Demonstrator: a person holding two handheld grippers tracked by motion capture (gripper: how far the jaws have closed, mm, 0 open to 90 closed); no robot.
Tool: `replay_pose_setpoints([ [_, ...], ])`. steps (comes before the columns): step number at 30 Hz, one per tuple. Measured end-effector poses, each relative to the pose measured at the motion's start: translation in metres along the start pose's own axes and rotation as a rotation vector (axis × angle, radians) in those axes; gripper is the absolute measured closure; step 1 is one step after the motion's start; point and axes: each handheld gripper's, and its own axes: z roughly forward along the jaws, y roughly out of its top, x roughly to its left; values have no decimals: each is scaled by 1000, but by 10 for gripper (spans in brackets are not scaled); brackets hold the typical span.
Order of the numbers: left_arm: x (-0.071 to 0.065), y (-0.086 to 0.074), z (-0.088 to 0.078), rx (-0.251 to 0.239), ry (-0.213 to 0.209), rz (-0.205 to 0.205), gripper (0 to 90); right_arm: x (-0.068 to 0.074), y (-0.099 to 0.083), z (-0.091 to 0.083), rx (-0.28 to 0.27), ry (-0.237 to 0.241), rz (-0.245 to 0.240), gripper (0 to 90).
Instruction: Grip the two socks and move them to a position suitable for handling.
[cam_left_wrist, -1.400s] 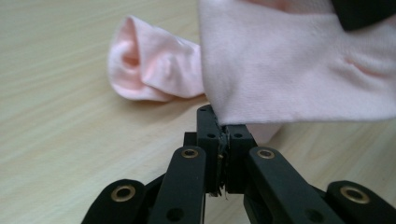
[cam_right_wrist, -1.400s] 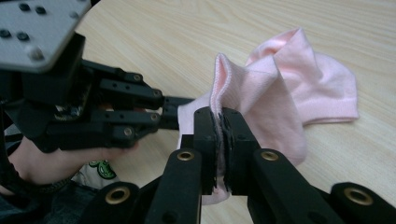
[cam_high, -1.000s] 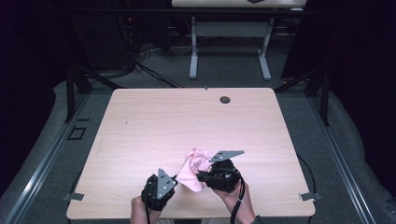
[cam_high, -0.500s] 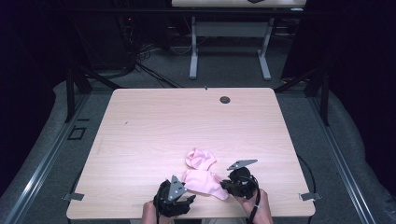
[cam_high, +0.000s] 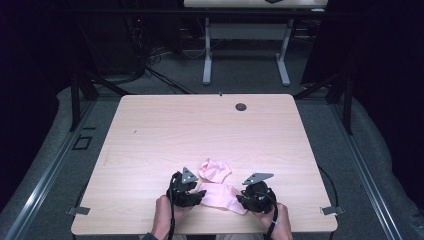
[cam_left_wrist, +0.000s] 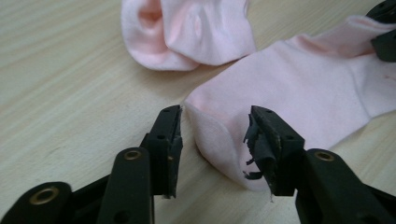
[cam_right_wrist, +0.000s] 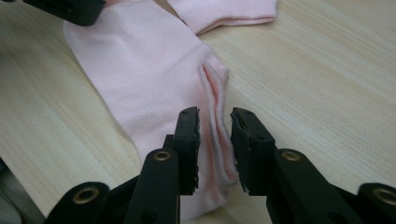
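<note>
Both grippers had just let go of the flat sock (cam_high: 223, 196): the left gripper (cam_left_wrist: 215, 135) closing partway, the right gripper (cam_right_wrist: 215, 140) opening narrowly; pairing the crumpled sock (cam_high: 215, 169) probably came next.

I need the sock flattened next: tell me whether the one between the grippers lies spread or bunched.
Spread. The sock lies flat and stretched lengthwise on the table; the other sock behind it is crumpled.

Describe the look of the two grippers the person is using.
Both the left gripper and right gripper are black, each topped by a grey three-cornered plate and trailing a black cable. Their blocky jaws carry brass-coloured eyelets; the left gripper's pad is frayed. Forearms look bare.
</note>
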Motion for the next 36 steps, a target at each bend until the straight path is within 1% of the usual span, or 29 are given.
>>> replay_pose_setpoints([
  [1, 0, 0, 2, 10, -3, 2, 584, 1, 0, 0, -15, 0, 10, 735],
  [2, 0, 0, 2, 10, -3, 2, 619, 1, 0, 0, -13, 0, 9, 752],
  [3, 0, -1, 3, 9, -2, -1, 619, 1, 0, 0, -13, 0, 9, 752],
  [4, -1, -1, 4, 9, -1, 6, 696, -1, 0, 1, -3, 2, 3, 800],
  [5, -1, -2, 4, 8, 3, 6, 734, -1, 0, 2, -10, 11, 13, 822],
  [6, -1, -2, 4, 10, 3, 7, 766, -2, 0, 1, -8, 10, 8, 843],
  [7, 0, -3, 4, 11, 3, 7, 803, -3, 1, 2, -3, 17, 19, 848],
  [8, 0, -3, 4, 7, 7, 8, 826, -4, 2, 2, 2, 19, 17, 852],
  [9, 0, -4, 3, 3, 7, 4, 837, -5, 2, 4, -9, 25, 31, 853],
  [10, 0, -5, 2, 4, 9, 9, 844, -5, 2, 5, -10, 35, 36, 854],
  [11, 0, -6, 1, 7, 6, 9, 848, -6, 2, 5, -8, 28, 38, 855],
  [13, 0, -10, -2, 4, 1, -1, 854, -5, 1, 7, -25, 28, 64, 855],
  [14, 1, -11, -4, 3, -2, -4, 855, -7, 2, 5, -1, 36, 52, 855],
  [15, 1, -14, -5, -1, -3, -13, 856, -7, 1, 5, -7, 32, 63, 854],
  [16, 1, -16, -7, -1, -7, -17, 857, -8, 1, 5, 4, 36, 65, 853],
  [18, 1, -20, -10, -5, -19, -30, 857, -8, 1, 5, 20, 40, 65, 851],
  [20, 0, -22, -10, -8, -19, -35, 856, -8, 1, 5, 28, 41, 63, 851],
  [21, -1, -23, -13, 0, -21, -29, 856, -9, 2, 6, 43, 26, 58, 849],
  [24, -2, -25, -16, 2, -16, -32, 854, -9, 3, 7, 24, 24, 78, 847],
  [25, -3, -26, -17, -1, -9, -33, 854, -9, 3, 7, 22, 23, 79, 842],
  [26, -4, -27, -17, -2, -9, -37, 853, -9, 3, 7, 33, 12, 72, 838],
  [27, -4, -28, -18, 3, -6, -31, 853, -9, 3, 7, 35, 8, 70, 837],
  [28, -5, -28, -19, 0, -4, -34, 853, -9, 3, 7, 35, 4, 68, 834],
  [29, -5, -29, -19, 1, 2, -28, 852, -8, 2, 8, 25, 8, 73, 823],
  [30, -5, -30, -19, -1, 0, -36, 852, -9, 2, 8, 45, -7, 59, 817],
  [32, -5, -32, -20, -2, 5, -39, 849, -9, 1, 7, 43, -38, 57, 809],
  [33, -5, -32, -21, -4, 5, -32, 847, -9, 0, 6, 33, -32, 67, 806],
  [34, -6, -33, -21, -4, 9, -36, 839, -10, 0, 6, 39, -48, 61, 800],
  [36, -6, -33, -22, -3, 5, -34, 831, -10, -1, 5, 42, -45, 55, 790],
])
